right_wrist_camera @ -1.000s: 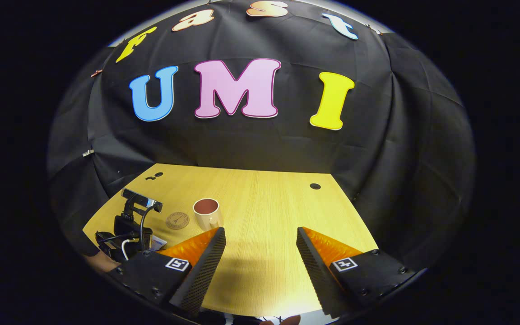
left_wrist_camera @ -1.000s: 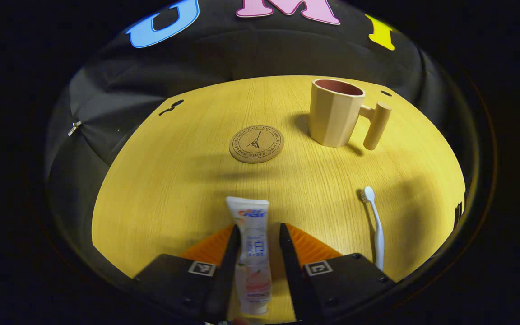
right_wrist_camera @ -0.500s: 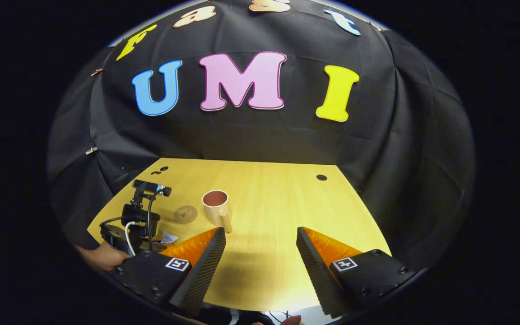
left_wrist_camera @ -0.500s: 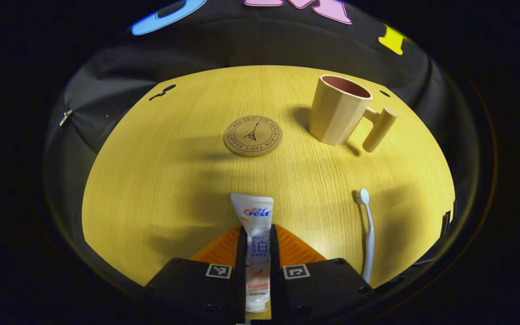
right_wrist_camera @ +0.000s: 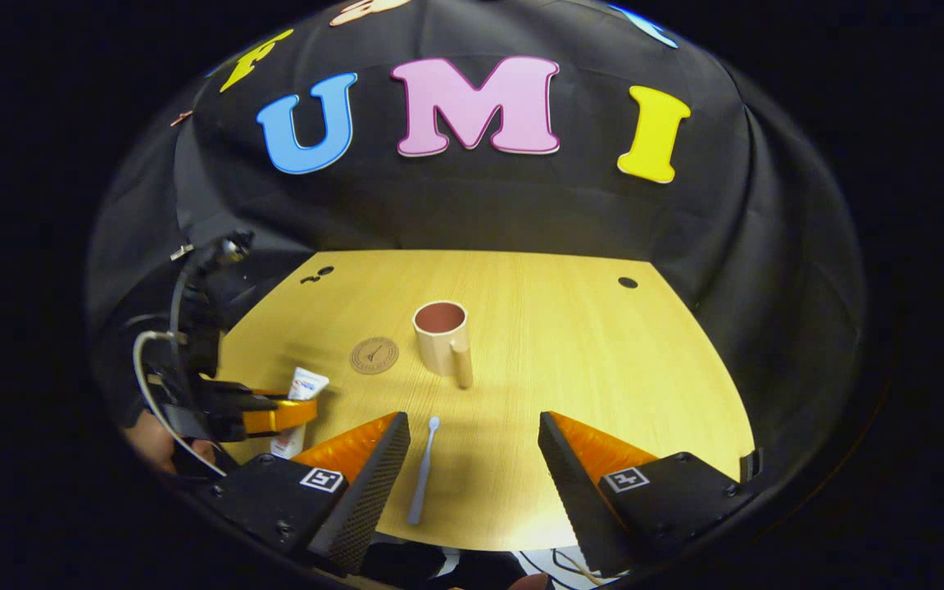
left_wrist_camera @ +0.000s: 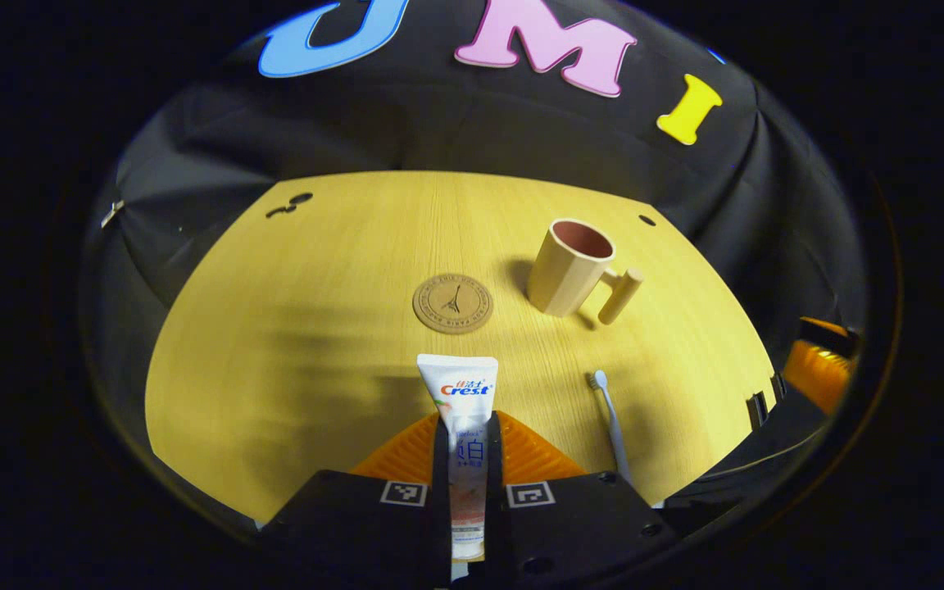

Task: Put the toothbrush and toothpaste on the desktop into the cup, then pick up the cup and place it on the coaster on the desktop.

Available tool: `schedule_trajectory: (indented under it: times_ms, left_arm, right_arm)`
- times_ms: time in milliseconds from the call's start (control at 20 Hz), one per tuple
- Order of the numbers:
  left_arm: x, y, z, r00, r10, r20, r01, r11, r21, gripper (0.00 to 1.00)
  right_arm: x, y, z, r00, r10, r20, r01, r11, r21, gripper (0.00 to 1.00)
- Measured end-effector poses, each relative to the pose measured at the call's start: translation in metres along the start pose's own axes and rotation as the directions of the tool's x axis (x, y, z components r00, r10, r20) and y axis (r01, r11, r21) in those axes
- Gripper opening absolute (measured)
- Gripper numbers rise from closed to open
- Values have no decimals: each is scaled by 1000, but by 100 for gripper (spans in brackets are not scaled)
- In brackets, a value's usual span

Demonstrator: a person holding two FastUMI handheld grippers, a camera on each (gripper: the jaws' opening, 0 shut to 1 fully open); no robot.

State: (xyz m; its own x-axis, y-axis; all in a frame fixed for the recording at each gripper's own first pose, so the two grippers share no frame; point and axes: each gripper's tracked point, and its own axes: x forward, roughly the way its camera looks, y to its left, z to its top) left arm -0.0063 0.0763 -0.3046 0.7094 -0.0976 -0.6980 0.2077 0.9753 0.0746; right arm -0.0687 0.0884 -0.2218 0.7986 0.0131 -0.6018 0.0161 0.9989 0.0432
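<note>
My left gripper (left_wrist_camera: 466, 438) is shut on the white toothpaste tube (left_wrist_camera: 460, 389), whose flat end points toward the round cork coaster (left_wrist_camera: 452, 303). The beige cup (left_wrist_camera: 568, 266) stands upright right of the coaster, handle to the right. A white toothbrush (left_wrist_camera: 610, 414) lies on the table at lower right. In the right gripper view, my right gripper (right_wrist_camera: 472, 426) is open above the near table edge, with the toothbrush (right_wrist_camera: 423, 471) lying just inside its left finger. Beyond it are the cup (right_wrist_camera: 441, 338) and the coaster (right_wrist_camera: 374, 356). At left, the left gripper (right_wrist_camera: 271, 416) holds the toothpaste (right_wrist_camera: 301, 392).
The yellow wooden table (left_wrist_camera: 292, 328) has small holes near its far corners. Black cloth walls close it in behind and on both sides. A hand (right_wrist_camera: 152, 442) holds the left gripper at the lower left. A cable loops beside it.
My left gripper has shut on the toothpaste and risen back from the table with it. The right gripper has moved so the toothbrush now lies between its open fingers.
</note>
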Motion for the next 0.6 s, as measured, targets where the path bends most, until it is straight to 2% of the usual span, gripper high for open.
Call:
schedule_trajectory:
  times_ms: [50,100,200,600]
  left_arm:
    - [-9,2,3,1000,-8,12,8,1000,5,26]
    - [-17,3,4,1000,-18,20,17,1000,3,21]
    - [-31,6,2,999,-32,24,32,999,-7,21]
    - [-61,39,-14,1000,-14,27,14,1000,-13,21]
  right_arm:
    - [8,6,-8,1000,3,-21,-2,1000,8,98]
    - [14,13,-16,999,5,-46,-4,1000,14,98]
    - [27,26,-32,996,9,-87,-6,999,32,98]
    - [85,42,-88,977,-27,-210,25,1000,-13,98]
